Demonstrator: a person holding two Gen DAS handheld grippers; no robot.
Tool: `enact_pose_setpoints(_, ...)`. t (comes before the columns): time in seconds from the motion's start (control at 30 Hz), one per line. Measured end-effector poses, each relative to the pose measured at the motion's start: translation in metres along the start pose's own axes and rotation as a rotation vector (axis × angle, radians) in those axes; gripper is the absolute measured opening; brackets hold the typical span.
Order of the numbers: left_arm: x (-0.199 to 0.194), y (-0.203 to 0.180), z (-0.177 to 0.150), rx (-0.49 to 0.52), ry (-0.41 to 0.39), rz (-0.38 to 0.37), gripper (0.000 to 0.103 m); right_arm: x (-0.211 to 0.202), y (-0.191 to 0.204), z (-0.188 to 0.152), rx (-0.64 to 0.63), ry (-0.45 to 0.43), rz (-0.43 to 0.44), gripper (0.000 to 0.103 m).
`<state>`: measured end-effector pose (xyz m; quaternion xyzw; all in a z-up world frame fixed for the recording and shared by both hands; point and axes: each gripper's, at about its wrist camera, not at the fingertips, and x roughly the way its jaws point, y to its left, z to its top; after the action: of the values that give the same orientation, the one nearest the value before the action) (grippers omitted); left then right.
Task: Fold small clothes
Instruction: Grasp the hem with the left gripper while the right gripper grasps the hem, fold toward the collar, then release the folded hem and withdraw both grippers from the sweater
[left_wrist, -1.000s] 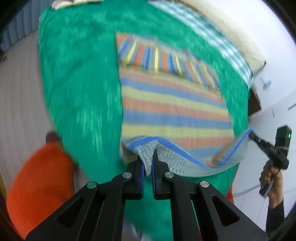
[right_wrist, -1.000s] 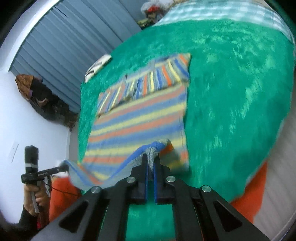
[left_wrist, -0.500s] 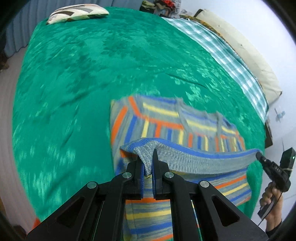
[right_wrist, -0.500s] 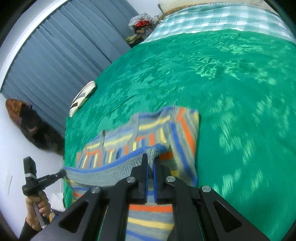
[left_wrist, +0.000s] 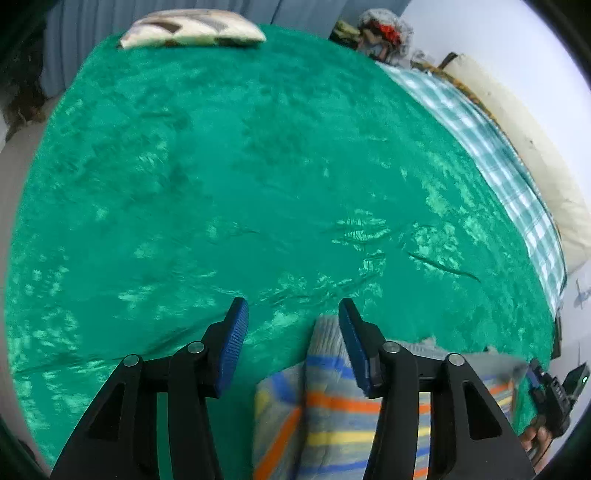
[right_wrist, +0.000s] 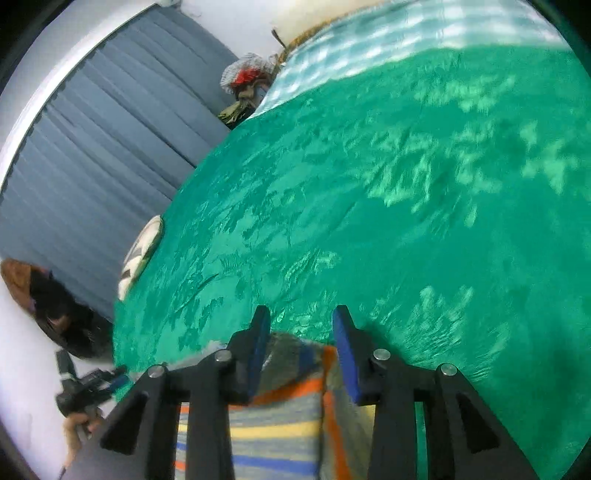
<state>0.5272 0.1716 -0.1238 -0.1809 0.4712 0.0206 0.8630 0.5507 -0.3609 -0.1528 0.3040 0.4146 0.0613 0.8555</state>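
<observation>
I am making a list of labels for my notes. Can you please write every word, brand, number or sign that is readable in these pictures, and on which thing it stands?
None: no readable text anywhere.
Striped garment: stripes only, no label showing.
Pillow: a pattern, no letters.
Green blanket: no text.

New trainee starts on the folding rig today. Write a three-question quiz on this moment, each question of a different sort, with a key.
1. True or false: the left gripper is clamped on the striped garment.
2. Multiple choice: what covers the bed under the garment? A) a white sheet B) a green blanket C) a brown rug
3. Short answer: what lies at the far edge of the bed, in front of the curtain?

Key
1. False. Its jaws stand apart, having just opened, and the cloth lies loose under them.
2. B, the green blanket.
3. A patterned pillow.
</observation>
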Motion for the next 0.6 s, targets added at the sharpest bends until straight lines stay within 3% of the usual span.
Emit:
enact_pose_setpoints(0.07, -0.016, -0.002, -0.014, 0.049, -0.018, 0.011, 0.054, -0.012, 0.013, -0.002, -0.098, 0.006, -0.038, 0.037)
enact_pose_setpoints(0.13, -0.036, -0.008, -0.040, 0.124, -0.026, -0.034, 0.054, -0.026, 0.033, -0.012, -0.221, 0.033, -0.043, 0.037)
enact_pose_setpoints(0.27, -0.066, -0.033, -0.128, 0.346, 0.041, -0.162, 0.054, -0.054, 0.073, -0.067, -0.479, 0.155, 0.046, 0.037)
enact_pose_setpoints(0.33, -0.063, -0.041, -0.179, 0.482, 0.135, -0.156, 0.030, -0.062, 0.083, -0.106, -0.599, 0.239, 0.072, 0.037)
enact_pose_setpoints(0.37, -0.054, -0.039, -0.210, 0.575, 0.202, -0.071, 0.007, -0.064, 0.081, -0.126, -0.648, 0.290, 0.056, 0.034)
enact_pose_setpoints(0.4, -0.053, -0.034, -0.224, 0.606, 0.217, -0.028, 0.007, -0.061, 0.071, -0.149, -0.702, 0.374, -0.025, 0.034)
enact_pose_setpoints(0.43, -0.059, -0.027, -0.232, 0.609, 0.193, -0.025, 0.006, -0.056, 0.055, -0.165, -0.718, 0.442, -0.139, 0.031)
enact_pose_setpoints(0.53, -0.075, -0.012, -0.236, 0.543, 0.191, 0.002, 0.007, -0.085, 0.028, -0.170, -0.637, 0.406, -0.178, 0.019)
enact_pose_setpoints(0.6, -0.086, -0.011, -0.240, 0.501, 0.183, 0.032, 0.008, -0.098, 0.030, -0.170, -0.624, 0.393, -0.239, 0.023)
